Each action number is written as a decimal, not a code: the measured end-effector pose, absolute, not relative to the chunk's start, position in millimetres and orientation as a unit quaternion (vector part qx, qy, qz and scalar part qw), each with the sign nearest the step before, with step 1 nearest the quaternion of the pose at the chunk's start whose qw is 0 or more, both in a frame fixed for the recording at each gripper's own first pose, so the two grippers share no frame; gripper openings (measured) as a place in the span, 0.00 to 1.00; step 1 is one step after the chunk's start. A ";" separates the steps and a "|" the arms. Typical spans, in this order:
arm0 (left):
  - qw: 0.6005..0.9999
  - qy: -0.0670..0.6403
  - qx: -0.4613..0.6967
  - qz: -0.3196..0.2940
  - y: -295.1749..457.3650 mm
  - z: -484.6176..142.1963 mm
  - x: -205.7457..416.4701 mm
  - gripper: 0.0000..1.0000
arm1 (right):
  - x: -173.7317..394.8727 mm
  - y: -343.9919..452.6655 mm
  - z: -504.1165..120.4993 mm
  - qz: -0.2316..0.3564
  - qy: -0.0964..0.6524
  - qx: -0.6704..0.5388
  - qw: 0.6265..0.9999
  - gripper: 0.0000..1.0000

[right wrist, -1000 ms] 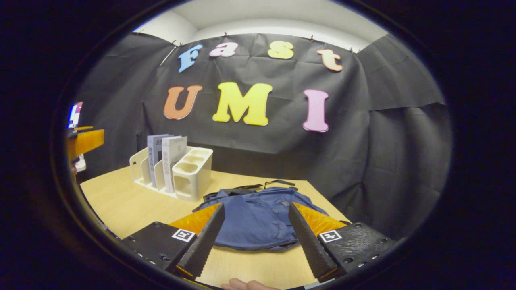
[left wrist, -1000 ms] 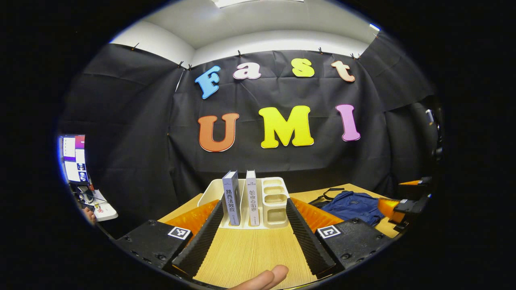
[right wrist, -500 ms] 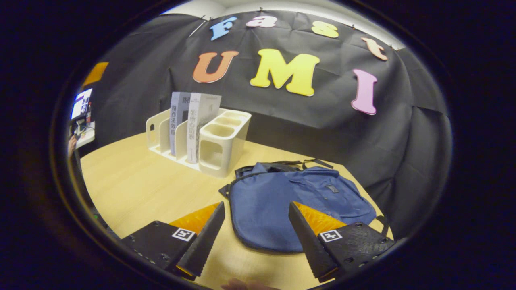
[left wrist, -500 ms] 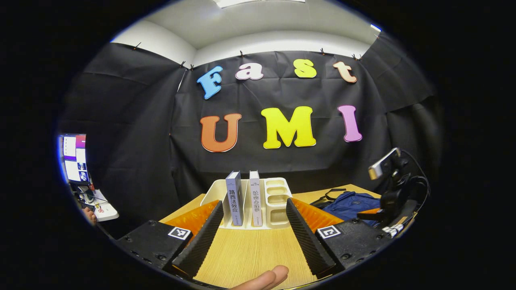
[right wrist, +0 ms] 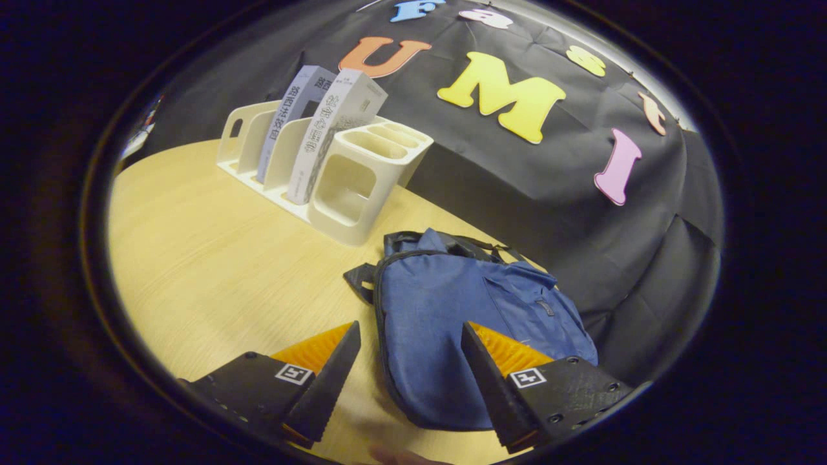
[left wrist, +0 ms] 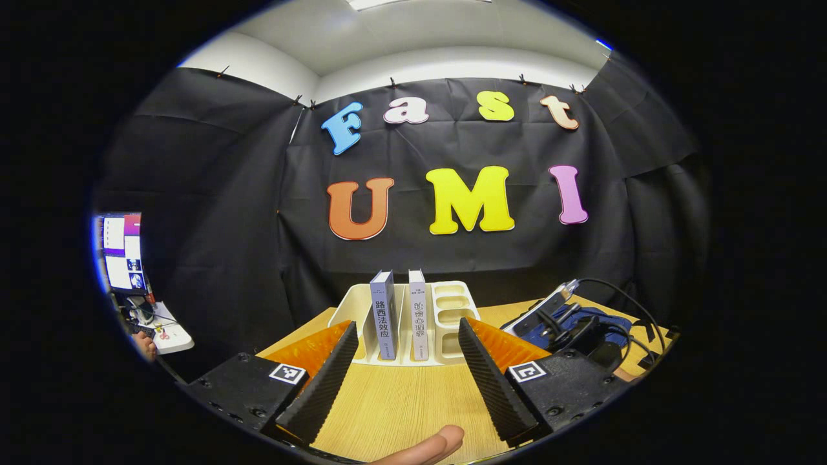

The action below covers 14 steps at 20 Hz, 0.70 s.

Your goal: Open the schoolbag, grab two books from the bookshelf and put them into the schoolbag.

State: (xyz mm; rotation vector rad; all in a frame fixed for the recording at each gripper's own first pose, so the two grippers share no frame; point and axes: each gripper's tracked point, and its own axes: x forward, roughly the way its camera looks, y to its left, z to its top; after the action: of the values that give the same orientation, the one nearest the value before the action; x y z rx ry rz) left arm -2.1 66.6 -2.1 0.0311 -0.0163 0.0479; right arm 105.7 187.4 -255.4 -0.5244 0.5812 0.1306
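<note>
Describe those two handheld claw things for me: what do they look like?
Each gripper, left and right, has two long wedge-shaped fingers with ridged, sawtooth inner faces, mounted on black bolted blocks. Each block carries a small square black-and-white marker. Black cables trail from the right one.

A recording booth in an office-like room: black cloth wall (left wrist: 213, 213) clipped up beneath a white wall and ceiling (left wrist: 413, 39), a pale wooden table (right wrist: 194, 258), and a side desk with lit computer monitors (left wrist: 119, 252).
</note>
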 end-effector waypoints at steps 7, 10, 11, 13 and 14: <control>1.000 -0.002 0.012 0.020 65.3 -7.9 1.5 0.98 | 120.9 177.2 -255.8 0.033 0.297 -0.252 0.921 0.81; 1.000 0.001 0.011 0.019 61.9 -9.4 2.1 0.98 | 122.1 174.7 -239.4 0.026 0.293 -0.226 0.929 0.68; 1.000 0.001 0.011 0.017 60.6 -9.0 1.5 0.98 | 123.4 174.6 -230.9 0.024 0.283 -0.221 0.933 0.65; 1.000 -0.003 0.013 0.016 59.6 -7.1 0.8 0.98 | 126.9 171.4 -219.6 0.019 0.272 -0.222 0.936 0.58; 1.000 -0.004 0.013 0.016 59.5 -7.0 0.7 0.98 | 130.5 171.2 -219.9 0.020 0.273 -0.220 0.936 0.65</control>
State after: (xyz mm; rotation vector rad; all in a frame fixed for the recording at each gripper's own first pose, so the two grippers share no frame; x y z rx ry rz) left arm 0.7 59.5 -7.0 0.0255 -0.0074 0.0326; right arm 130.5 171.2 -219.9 -0.4502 0.5574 0.0407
